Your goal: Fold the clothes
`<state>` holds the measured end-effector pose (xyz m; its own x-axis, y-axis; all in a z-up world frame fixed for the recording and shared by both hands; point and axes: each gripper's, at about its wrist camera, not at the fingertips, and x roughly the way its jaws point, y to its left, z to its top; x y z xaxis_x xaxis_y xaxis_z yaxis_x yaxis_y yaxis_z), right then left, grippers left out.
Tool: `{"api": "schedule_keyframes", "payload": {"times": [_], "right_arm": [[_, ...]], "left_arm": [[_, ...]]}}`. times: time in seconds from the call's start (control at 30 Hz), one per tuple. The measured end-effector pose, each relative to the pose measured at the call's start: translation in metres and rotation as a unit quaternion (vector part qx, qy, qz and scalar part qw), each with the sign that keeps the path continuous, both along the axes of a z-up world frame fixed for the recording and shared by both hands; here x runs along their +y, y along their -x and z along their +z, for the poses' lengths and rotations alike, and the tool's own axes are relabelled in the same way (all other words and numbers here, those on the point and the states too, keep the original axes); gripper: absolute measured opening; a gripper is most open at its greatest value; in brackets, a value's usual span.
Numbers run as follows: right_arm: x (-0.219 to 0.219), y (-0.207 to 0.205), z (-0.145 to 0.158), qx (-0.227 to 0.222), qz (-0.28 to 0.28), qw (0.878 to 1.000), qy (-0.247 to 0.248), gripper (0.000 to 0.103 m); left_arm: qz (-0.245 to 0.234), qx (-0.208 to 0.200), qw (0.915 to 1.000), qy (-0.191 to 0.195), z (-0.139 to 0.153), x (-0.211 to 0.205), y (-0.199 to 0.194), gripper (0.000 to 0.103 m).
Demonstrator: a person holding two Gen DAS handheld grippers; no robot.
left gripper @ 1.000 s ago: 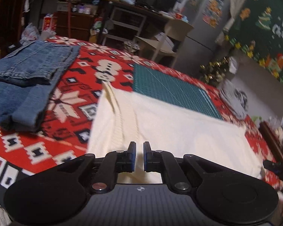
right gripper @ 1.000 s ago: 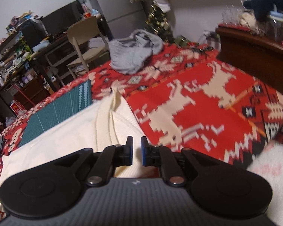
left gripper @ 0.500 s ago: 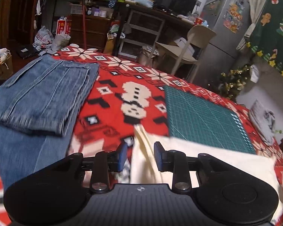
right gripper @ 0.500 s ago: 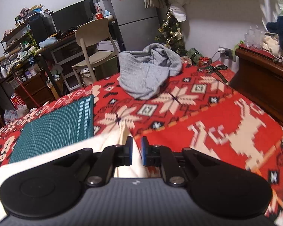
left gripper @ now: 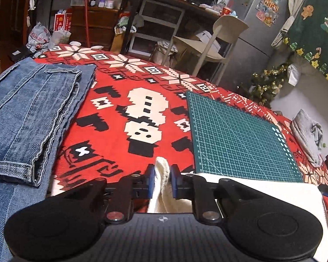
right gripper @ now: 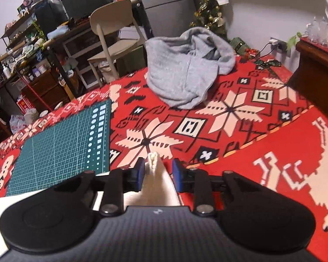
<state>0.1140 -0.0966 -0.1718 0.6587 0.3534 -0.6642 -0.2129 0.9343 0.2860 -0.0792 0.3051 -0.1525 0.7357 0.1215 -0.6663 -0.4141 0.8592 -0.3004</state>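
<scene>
Cream knitted garment (left gripper: 240,187) lies at the bottom of both wrist views, spread on the red patterned blanket (left gripper: 111,118) with its far edge over the near edge of the green cutting mat (left gripper: 236,135). The left tongs (left gripper: 160,180) are closing, and a ribbed corner of the knit stands between the blue pads, which seem to press on it. The right tongs (right gripper: 158,174) are closing too, but here the pads stand clearly apart from the corner of the garment (right gripper: 153,163) between them (so it is not gripped yet).

Both corners sit at the far tips of the tongs and the cloth runs back under the bodies, so its long axis goes across the frame from one hand to the other. I judge that each hand is nearest to its own corner.

Folded jeans (left gripper: 30,113) lie at the left of the left view; a grey sweatshirt (right gripper: 185,69) waits at the upper centre of the right view.
</scene>
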Motion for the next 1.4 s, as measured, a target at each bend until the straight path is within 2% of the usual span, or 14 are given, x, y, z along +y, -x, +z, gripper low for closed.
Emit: {"api": "schedule_keyframes", "payload": {"times": [0.17, 0.27, 0.5, 0.53, 0.6, 0.63, 0.83, 0.93, 1.0, 1.1, 1.23, 1.33, 1.4], "right_arm": [[0.002, -0.003, 0.007, -0.024, -0.005, 1.0, -0.012, 0.004], [0.002, -0.012, 0.015, -0.036, -0.008, 0.999, -0.029, 0.004], [0.014, -0.041, -0.002, -0.01, -0.021, 1.0, -0.012, 0.007], [0.014, -0.041, -0.004, -0.012, -0.023, 1.0, -0.007, 0.009], [0.014, -0.041, -0.005, -0.016, -0.025, 1.0, 0.004, 0.022], [0.012, -0.041, -0.005, -0.016, -0.025, 1.0, 0.006, 0.023], [0.007, -0.037, 0.006, -0.037, -0.041, 0.998, 0.013, 0.023], [0.007, -0.031, 0.017, -0.052, -0.038, 0.998, 0.011, 0.008], [0.018, -0.025, 0.023, -0.066, -0.01, 0.997, 0.027, 0.006], [0.044, -0.016, 0.023, -0.074, 0.052, 0.995, 0.05, 0.005], [0.07, -0.02, 0.008, -0.048, 0.084, 0.993, 0.067, 0.005], [0.068, -0.027, 0.0, -0.044, 0.071, 0.994, 0.072, 0.0], [0.059, -0.032, -0.002, -0.041, 0.057, 0.995, 0.068, 0.0]], "left_arm": [[0.006, -0.034, 0.9993, -0.017, 0.015, 0.001, 0.0, 0.01], [0.002, -0.042, 0.9988, -0.025, 0.02, 0.006, -0.016, 0.01], [-0.007, 0.0, 0.9989, -0.046, 0.006, 0.007, -0.043, 0.012], [-0.003, 0.002, 0.9986, -0.052, 0.005, 0.006, -0.042, 0.019], [0.004, 0.004, 0.9979, -0.064, 0.003, 0.006, -0.038, 0.029], [0.009, 0.004, 0.9978, -0.066, 0.003, 0.007, -0.036, 0.033], [0.03, -0.011, 0.996, -0.083, 0.014, 0.004, -0.028, 0.029], [0.022, -0.023, 0.9959, -0.084, 0.022, -0.003, -0.028, 0.022], [0.013, -0.031, 0.9957, -0.086, 0.028, -0.009, -0.029, 0.016], [-0.014, -0.042, 0.9951, -0.088, 0.033, -0.025, -0.038, 0.014], [-0.048, -0.016, 0.9953, -0.083, 0.019, -0.042, -0.056, 0.011], [-0.045, 0.006, 0.9955, -0.083, 0.004, -0.039, -0.06, 0.013], [-0.044, -0.001, 0.9965, -0.071, 0.002, -0.034, -0.056, 0.015]]}}
